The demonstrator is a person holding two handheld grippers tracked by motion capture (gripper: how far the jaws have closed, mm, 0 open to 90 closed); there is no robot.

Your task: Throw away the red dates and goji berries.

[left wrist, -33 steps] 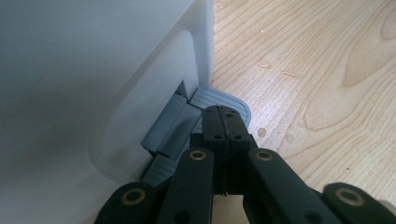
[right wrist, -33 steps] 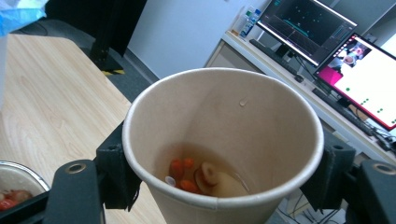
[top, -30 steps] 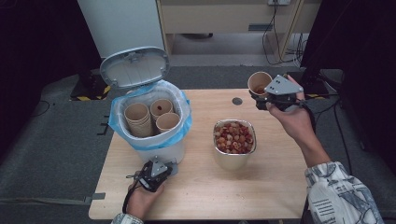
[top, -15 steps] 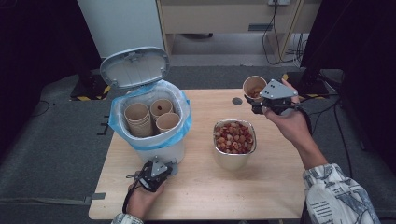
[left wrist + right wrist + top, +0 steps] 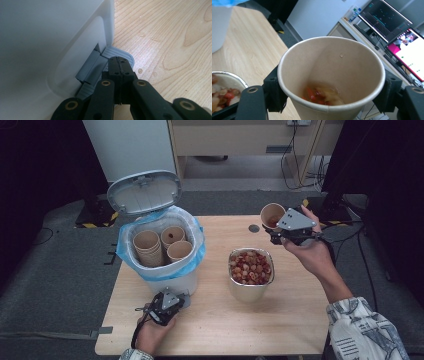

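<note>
High view: the right gripper (image 5: 274, 226) hangs past the table's (image 5: 300, 320) far edge, clamping a paper cup (image 5: 272, 215); the metal bowl (image 5: 250, 290) sits below-left.

Left gripper view: the left gripper (image 5: 120, 62), jaws fully closed, presses the bin's grey pedal (image 5: 117, 52).

Right gripper view: jaws squeeze the cup's (image 5: 332, 75) sides, food scraps (image 5: 322, 96) inside.

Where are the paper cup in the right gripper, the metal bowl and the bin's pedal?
paper cup (image 5: 342, 65): right gripper view, inner wall.
metal bowl (image 5: 248, 292): high view, front outer wall.
pedal (image 5: 117, 52): left gripper view, ribbed top.
</note>
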